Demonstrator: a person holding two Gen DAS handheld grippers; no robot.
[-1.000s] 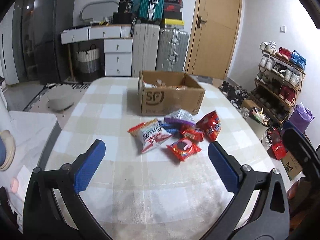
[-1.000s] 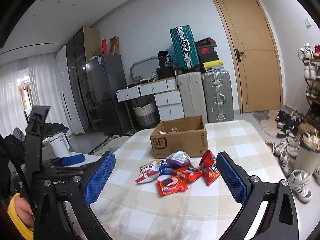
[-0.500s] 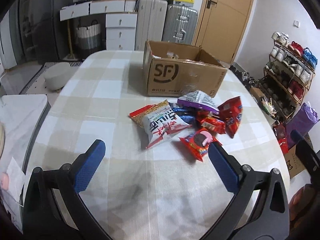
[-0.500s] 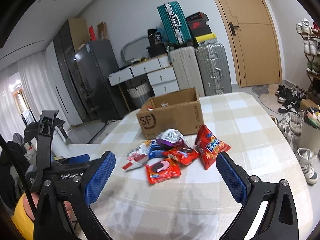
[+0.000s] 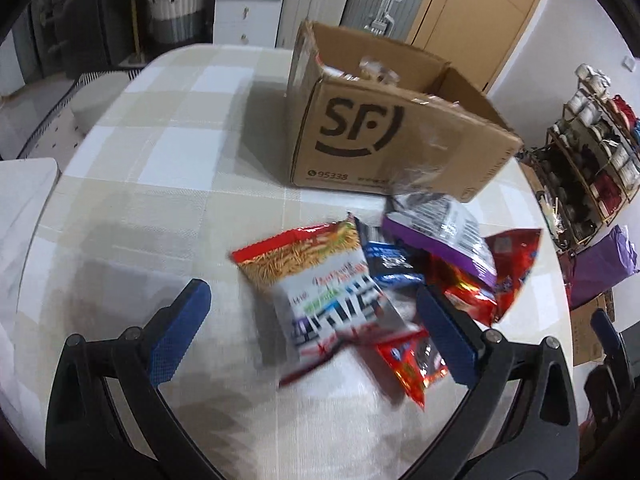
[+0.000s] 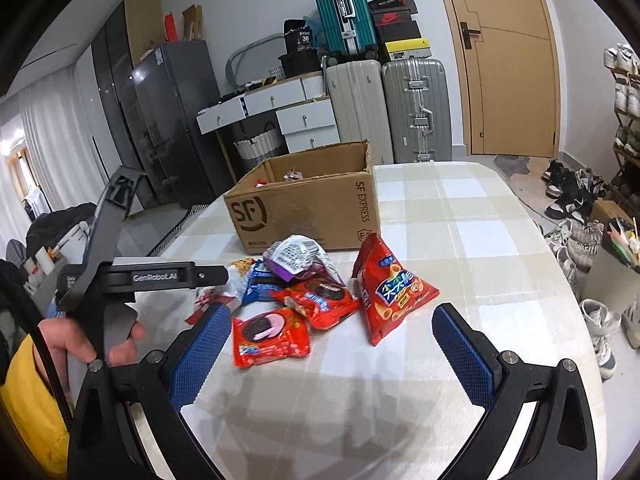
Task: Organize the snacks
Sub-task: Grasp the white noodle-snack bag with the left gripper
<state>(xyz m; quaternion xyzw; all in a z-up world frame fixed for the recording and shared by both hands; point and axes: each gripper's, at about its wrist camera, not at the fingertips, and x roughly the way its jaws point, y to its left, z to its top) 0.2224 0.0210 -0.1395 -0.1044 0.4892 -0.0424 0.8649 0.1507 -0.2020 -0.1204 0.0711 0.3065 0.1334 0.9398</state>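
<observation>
A heap of snack packets lies on the checked table (image 5: pixel 168 168) in front of an open cardboard box (image 5: pixel 384 136) marked SF. My left gripper (image 5: pixel 316 322) is open, low over the heap, with the red-and-white noodle snack bag (image 5: pixel 320 284) between its fingers but not clamped. A small red biscuit packet (image 5: pixel 412 360) lies by its right finger. In the right wrist view my right gripper (image 6: pixel 328 344) is open, just short of a red Oreo packet (image 6: pixel 272 336) and a red triangular chip bag (image 6: pixel 388 288). A purple bag (image 6: pixel 296 260) tops the heap before the box (image 6: pixel 308 204).
A hand (image 6: pixel 80 340) in a yellow sleeve holds the left gripper body (image 6: pixel 132 276) at the left of the right wrist view. Suitcases (image 6: pixel 416 108) and a drawer unit stand behind the table, a door (image 6: pixel 508 56) beyond. Shoes and a shoe rack (image 5: pixel 592 136) line the right side.
My left gripper has dropped and moved forward until the noodle snack bag sits between its open fingers. My right gripper has also moved closer to the heap. No packet has shifted.
</observation>
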